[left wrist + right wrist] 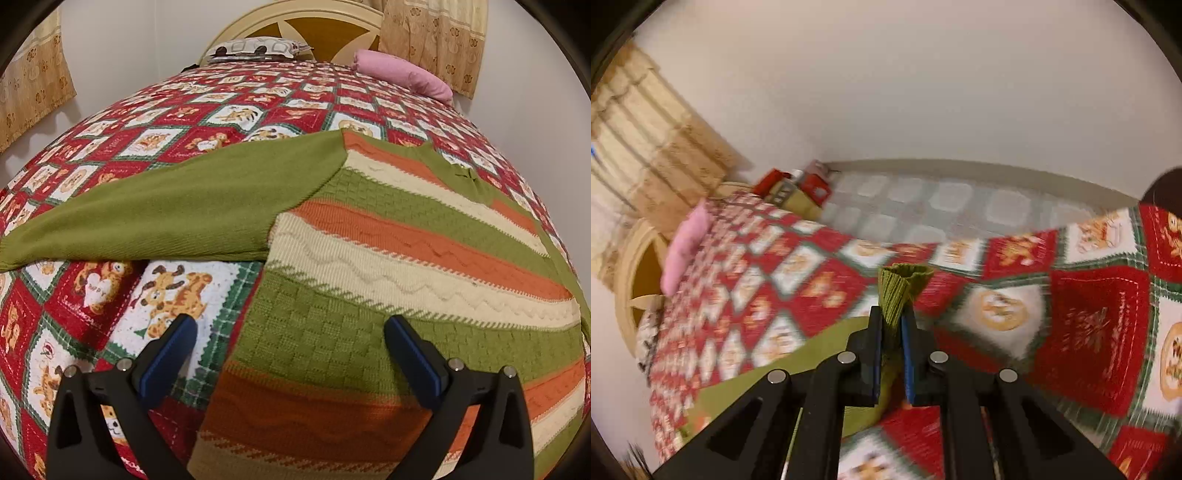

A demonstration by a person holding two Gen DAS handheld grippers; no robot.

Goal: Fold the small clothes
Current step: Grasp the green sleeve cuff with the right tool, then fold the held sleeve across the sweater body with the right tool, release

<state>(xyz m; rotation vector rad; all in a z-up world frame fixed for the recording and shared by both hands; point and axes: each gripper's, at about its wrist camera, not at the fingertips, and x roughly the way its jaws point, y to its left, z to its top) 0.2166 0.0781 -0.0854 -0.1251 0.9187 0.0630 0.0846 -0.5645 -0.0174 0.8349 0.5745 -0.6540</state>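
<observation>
In the right wrist view the right gripper (891, 328) is clamped on the ribbed green cuff (899, 291) of the sweater's sleeve, the blue pads (908, 354) pinching the knit so that its open end flares just beyond the tips. In the left wrist view the left gripper (290, 345) has its fingers spread wide and grasping nothing, poised over the lower edge of the sweater (406, 266), which lies flat on the quilt (92, 295).

The sweater looks soft and limp with a little weight to it — a thick knit that should drape and sag from any single hold and not keep a crease by itself. Its textured surface should grip the pads well, so slipping seems unlikely, though a snagged stitch or stretched ribbing is possible if it is pulled hard. The cuff, the hem and the shoulder seams, where the knit is doubled and firm, are the best places to take it.

Nearest the left gripper is a dark orange band, then a green basket-weave panel, then cream with a raised wavy cable, then orange and green stripes repeating toward the neck. The plain olive sleeve (166, 210) stretches away to the left across the red, white and green patchwork. Beyond, at the head of the bed, lie a pink pillow (402, 74) and a patterned pillow (255, 48) against the headboard (314, 26).
</observation>
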